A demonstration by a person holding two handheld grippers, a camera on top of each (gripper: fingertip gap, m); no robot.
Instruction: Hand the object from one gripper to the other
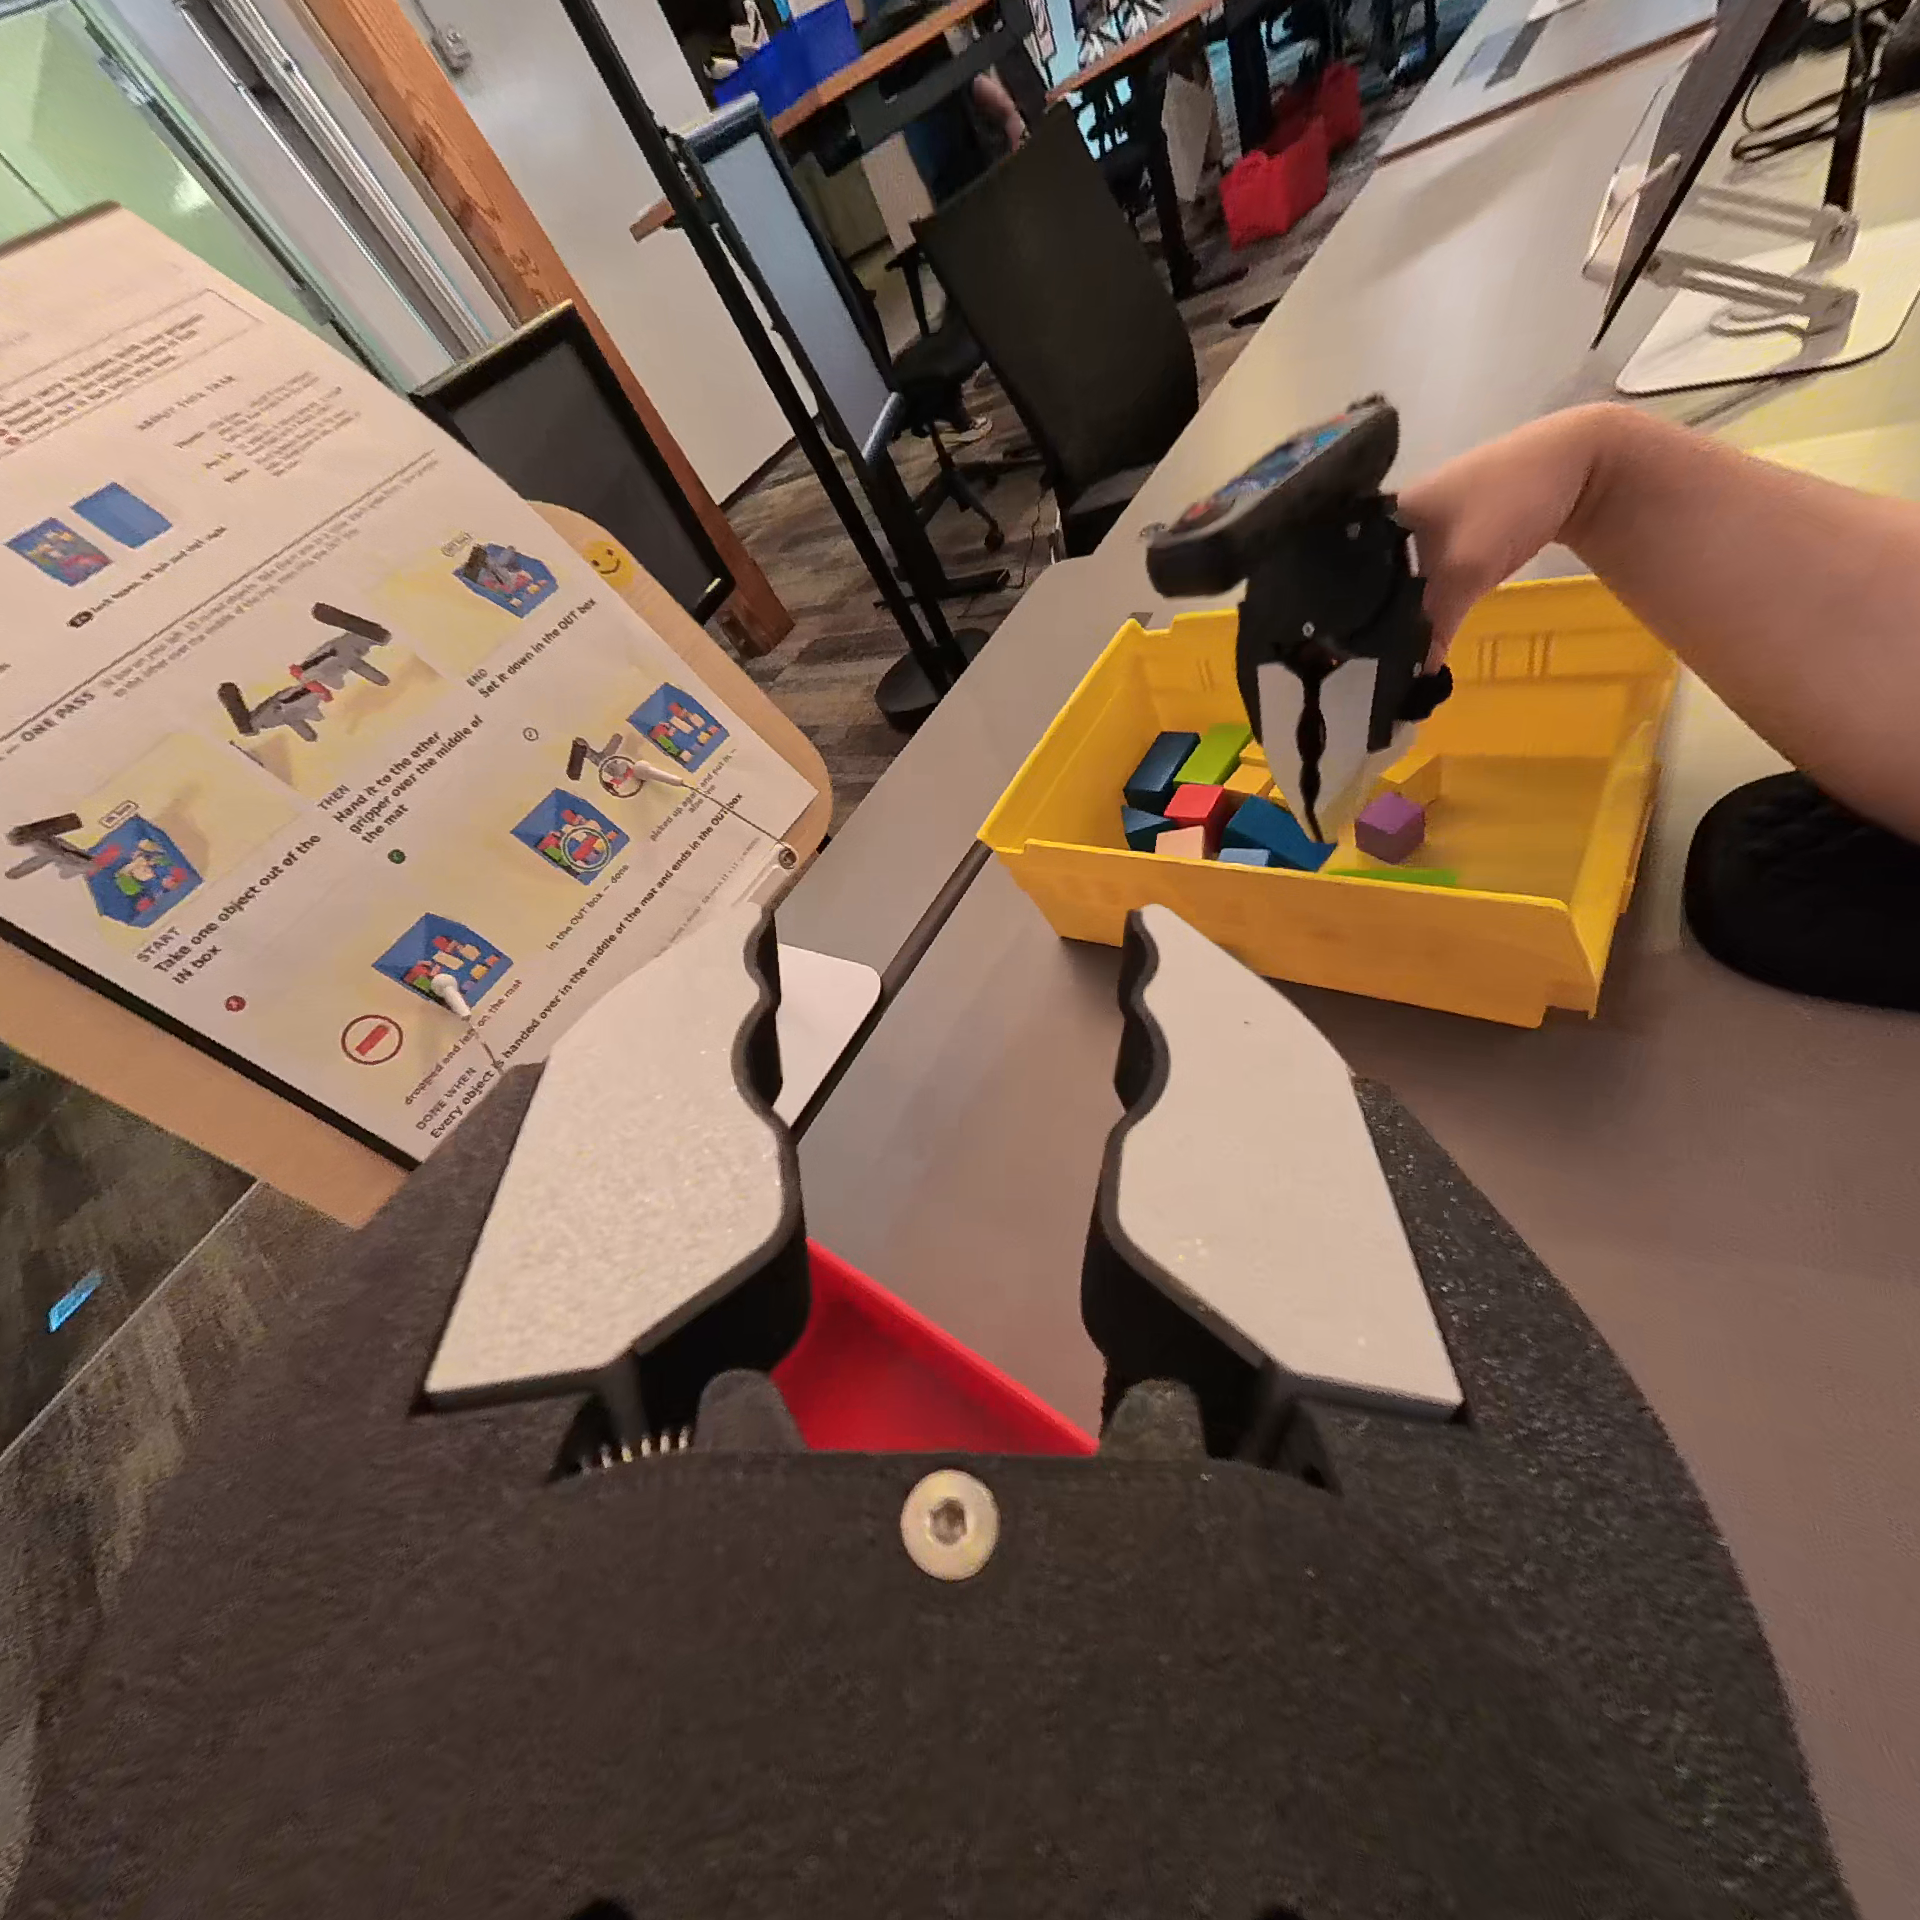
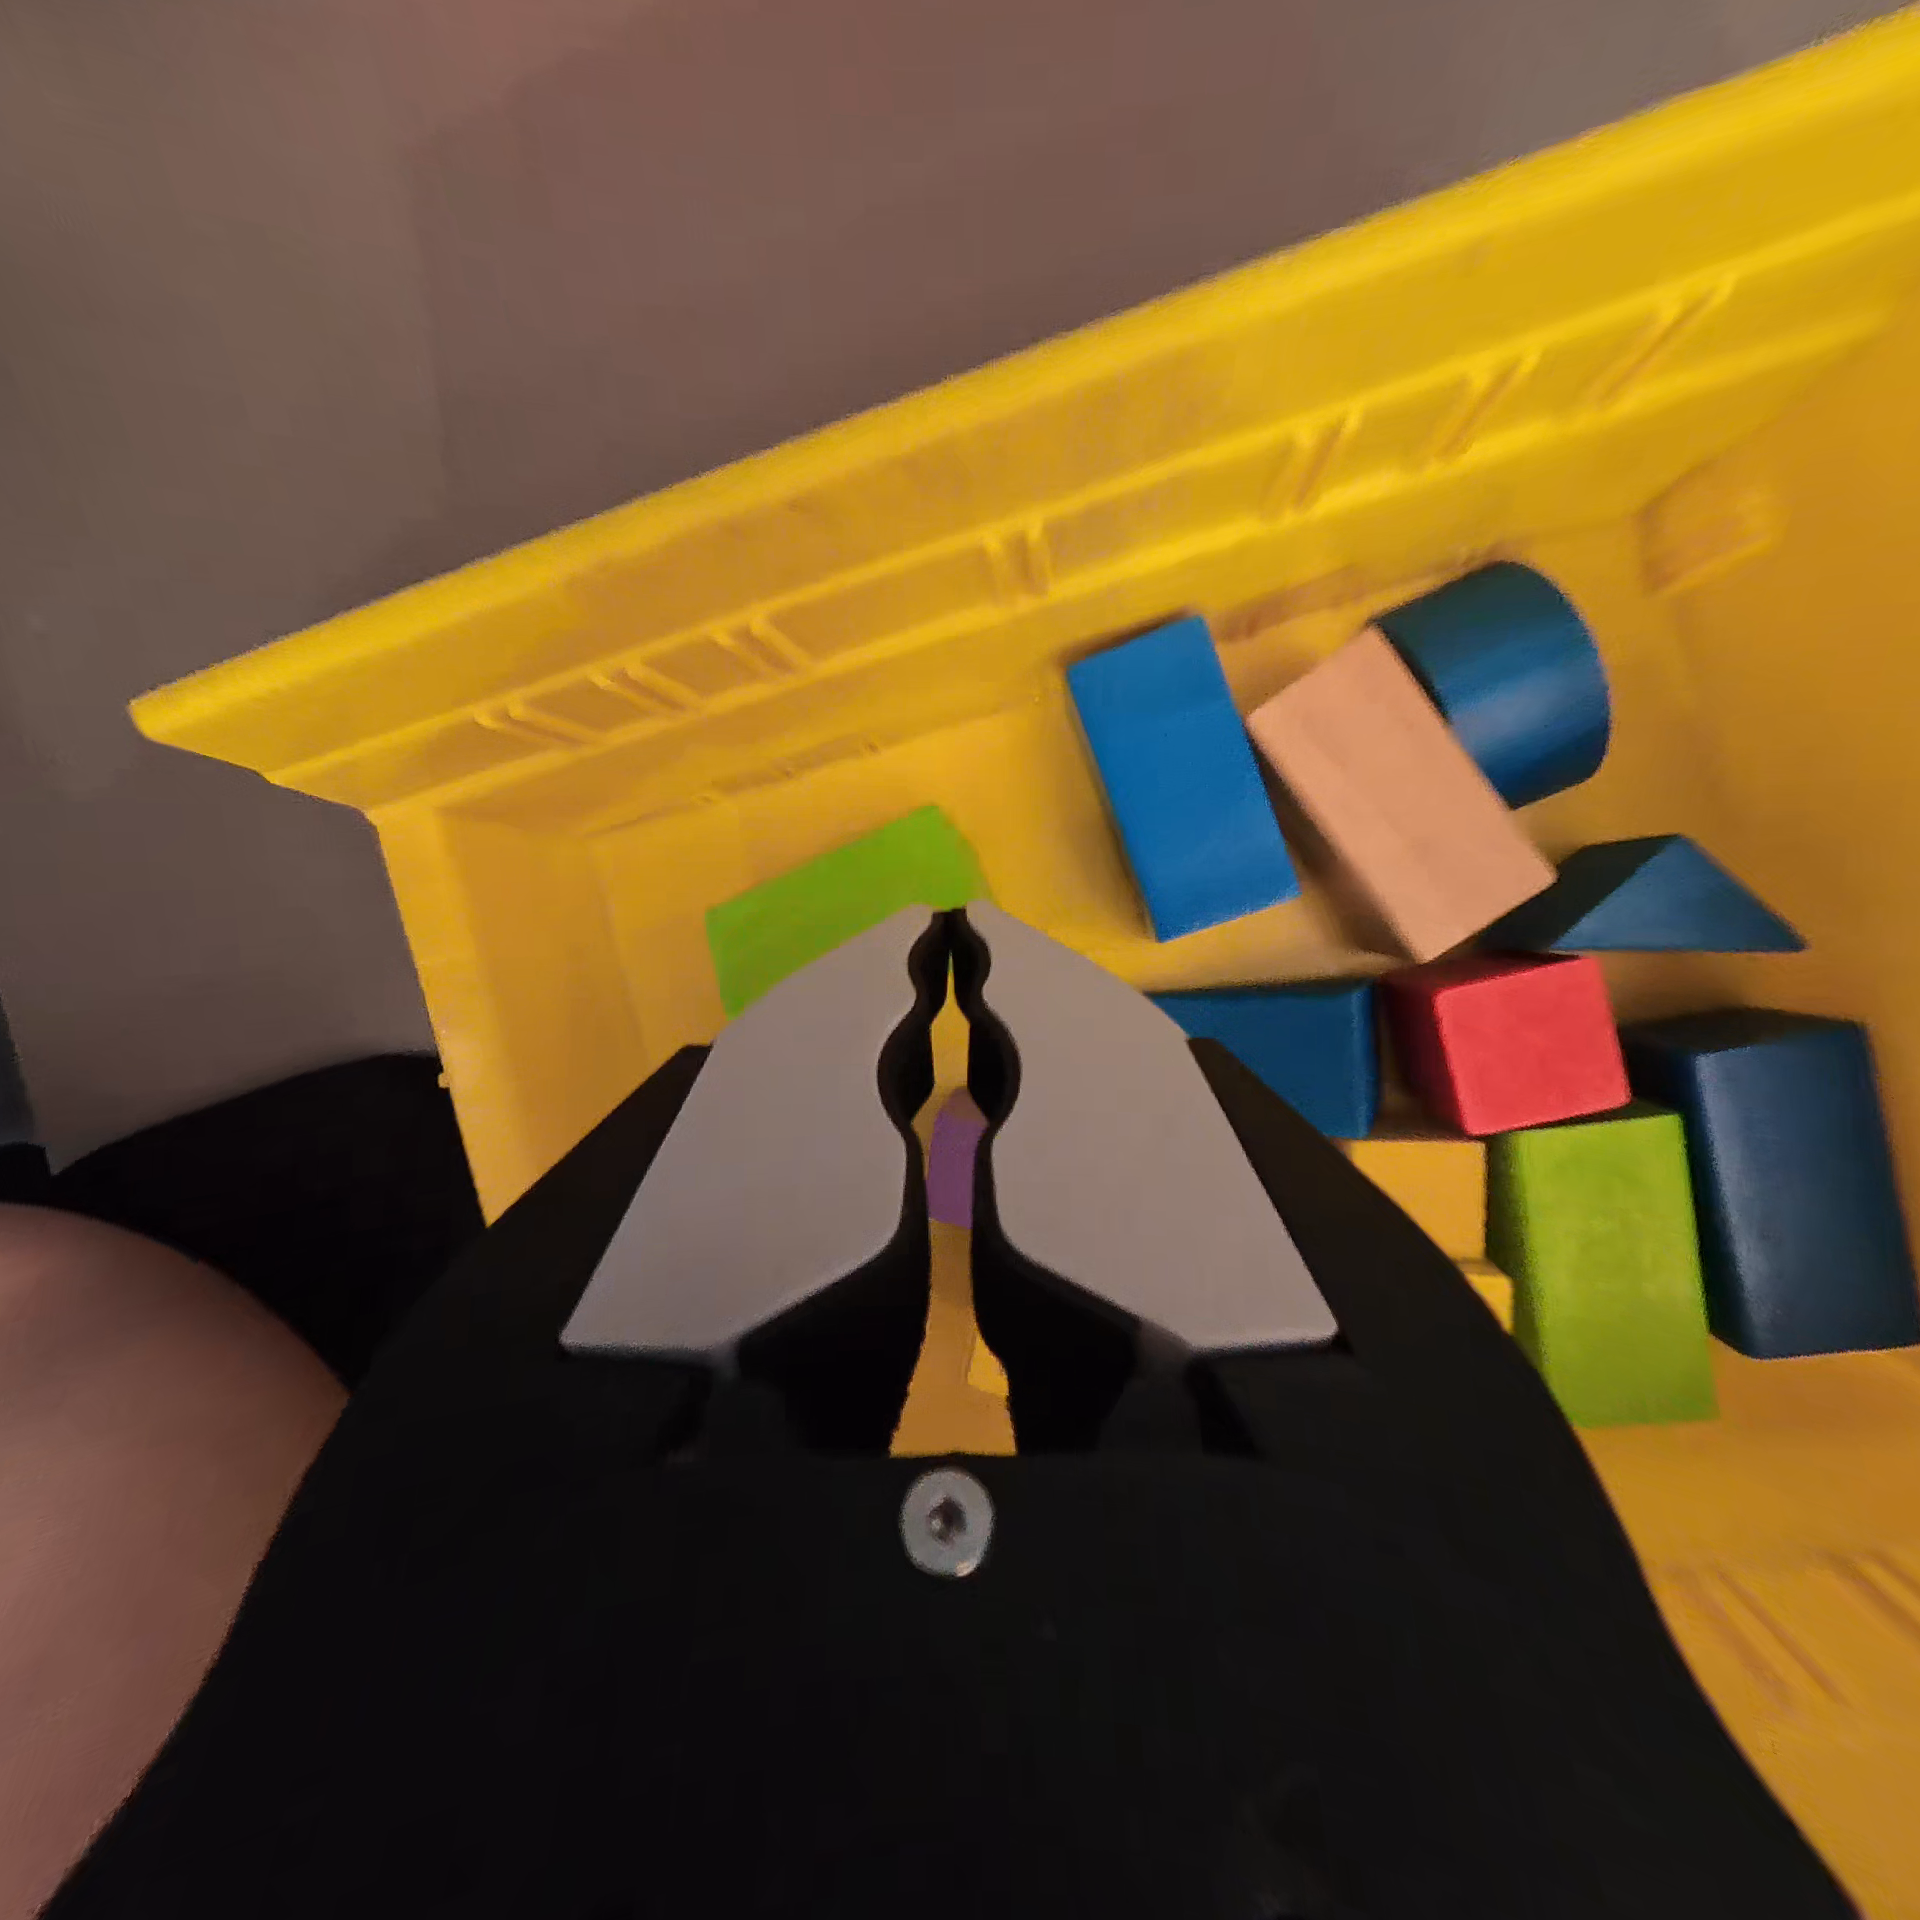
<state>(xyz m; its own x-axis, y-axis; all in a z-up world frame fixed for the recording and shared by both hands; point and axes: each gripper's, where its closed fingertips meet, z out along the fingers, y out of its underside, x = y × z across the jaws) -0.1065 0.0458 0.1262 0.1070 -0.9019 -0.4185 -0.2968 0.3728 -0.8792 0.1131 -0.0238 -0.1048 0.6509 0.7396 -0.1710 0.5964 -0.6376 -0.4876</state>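
Observation:
A yellow bin (image 1: 1299,925) on the grey table holds several coloured wooden blocks, among them a purple cube (image 1: 1389,826), a red cube (image 1: 1195,805) and a green block (image 1: 1210,753). My right gripper (image 1: 1317,826), held by a person's hand, points down into the bin, shut and empty, its tips just left of the purple cube. In the right wrist view my right gripper (image 2: 953,914) has its jaws closed over the bin (image 2: 831,540); the purple cube (image 2: 951,1169) shows through the gap behind them. My left gripper (image 1: 951,935) is open and empty.
A red bin (image 1: 904,1371) lies under my left gripper at the table's near edge. An illustrated instruction sheet (image 1: 312,727) stands at the left. A monitor stand (image 1: 1745,291) is at the far right, a black pad (image 1: 1808,894) beside the yellow bin, an office chair (image 1: 1060,312) beyond the table.

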